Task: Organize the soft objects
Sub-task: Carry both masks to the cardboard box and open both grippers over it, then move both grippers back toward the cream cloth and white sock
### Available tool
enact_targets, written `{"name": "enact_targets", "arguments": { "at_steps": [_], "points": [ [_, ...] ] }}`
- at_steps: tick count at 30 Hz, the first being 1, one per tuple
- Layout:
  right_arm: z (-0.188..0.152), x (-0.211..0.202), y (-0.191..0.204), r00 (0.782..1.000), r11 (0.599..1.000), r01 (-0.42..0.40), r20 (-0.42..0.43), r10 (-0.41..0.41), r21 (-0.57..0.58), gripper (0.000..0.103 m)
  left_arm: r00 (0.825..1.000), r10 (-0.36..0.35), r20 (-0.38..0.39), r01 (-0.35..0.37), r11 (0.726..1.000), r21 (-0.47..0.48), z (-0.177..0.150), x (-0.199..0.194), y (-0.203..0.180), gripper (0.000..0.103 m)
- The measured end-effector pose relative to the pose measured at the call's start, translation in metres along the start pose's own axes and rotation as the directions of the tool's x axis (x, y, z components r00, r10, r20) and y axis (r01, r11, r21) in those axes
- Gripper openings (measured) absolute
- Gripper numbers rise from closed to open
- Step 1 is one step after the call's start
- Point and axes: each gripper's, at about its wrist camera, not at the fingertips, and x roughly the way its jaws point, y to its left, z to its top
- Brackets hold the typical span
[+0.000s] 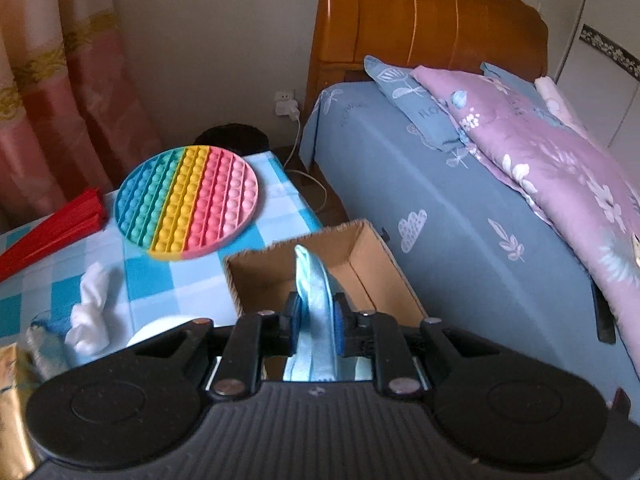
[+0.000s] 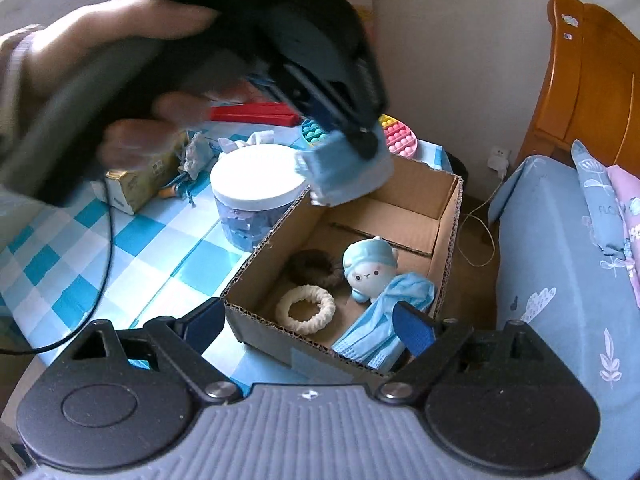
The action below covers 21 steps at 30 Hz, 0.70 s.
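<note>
Two grippers are at work over the cardboard box (image 2: 444, 200), which sits at the table (image 2: 132, 240) edge nearest the bed (image 2: 560, 272). Your left gripper (image 1: 316, 320) has a pale blue face mask (image 1: 314, 280) between its pads, folded on edge and pointing at the open box; in the right wrist view that mask (image 2: 344, 176) hangs above the box's far left corner. The pads look barely pressed on it, so you seem to be letting it drop; whether the grip is firm I cannot tell. Your right gripper (image 2: 308, 328) hangs over the box's near edge with its jaws wide apart and nothing between them, likely because it has nothing left to carry there.

Inside lie a second crumpled blue mask (image 2: 384, 320), a small plush toy (image 2: 368, 268), a cream scrunchie (image 2: 304, 308) and a dark scrunchie (image 2: 312, 266), all limp and light.
</note>
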Motion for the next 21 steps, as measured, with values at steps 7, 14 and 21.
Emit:
{"name": "enact_targets", "arguments": {
  "at_steps": [7, 14, 21],
  "points": [
    [0.000, -0.005, 0.000, 1.000, 1.000, -0.008, 0.026, 0.008, 0.012, 0.103, 0.997, 0.071, 0.030, -0.071, 0.997, 0.007, -0.004, 0.000, 0.005, 0.074],
    [0.002, -0.008, 0.014, 1.000, 1.000, 0.000, 0.027, 0.000, -0.005, 0.103, 0.993, 0.089, 0.083, -0.092, 0.995, 0.037, -0.023, -0.039, 0.009, 0.093],
    [0.002, -0.013, 0.029, 0.999, 1.000, -0.004, 0.036, 0.004, -0.015, 0.103, 0.990, 0.127, 0.063, -0.128, 0.992, 0.017, -0.058, -0.064, 0.018, 0.094]
  ]
}}
